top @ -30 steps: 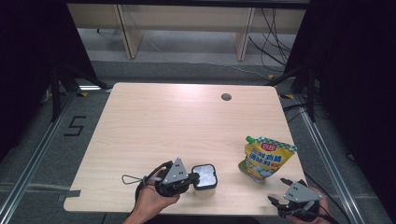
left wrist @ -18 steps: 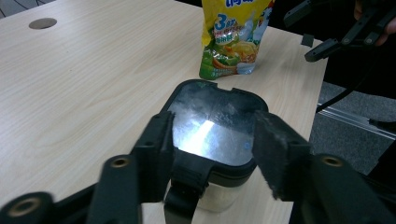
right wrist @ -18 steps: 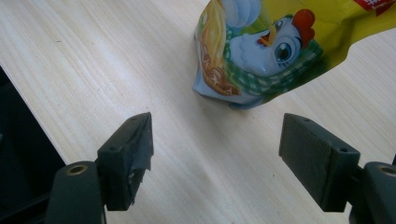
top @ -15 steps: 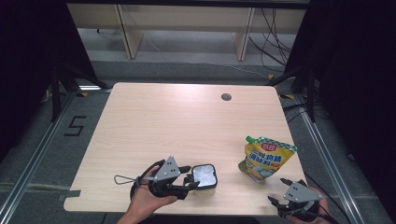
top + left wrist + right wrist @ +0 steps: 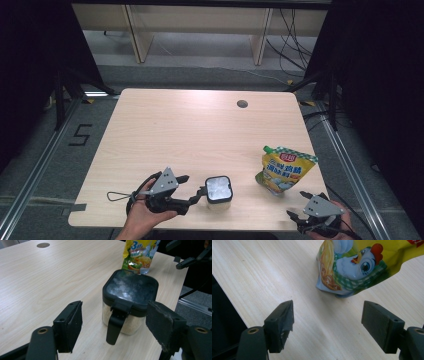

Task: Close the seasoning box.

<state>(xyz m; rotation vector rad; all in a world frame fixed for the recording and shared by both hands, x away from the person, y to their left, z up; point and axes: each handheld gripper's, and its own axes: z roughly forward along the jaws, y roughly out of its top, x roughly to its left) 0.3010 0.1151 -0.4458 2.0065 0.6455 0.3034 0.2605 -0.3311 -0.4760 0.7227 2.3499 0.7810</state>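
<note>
Now my left gripper (image 5: 117,322) stands released before the lidded jar (image 5: 130,302) near the table's (image 5: 175,130) front edge; my right gripper (image 5: 329,325), released too, faces the half cut-off yellow pouch (image 5: 359,267).

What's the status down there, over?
Left tool open, facing lidded seasoning jar. Right tool open, short of yellow chicken-print pouch. Nothing between either.
</note>
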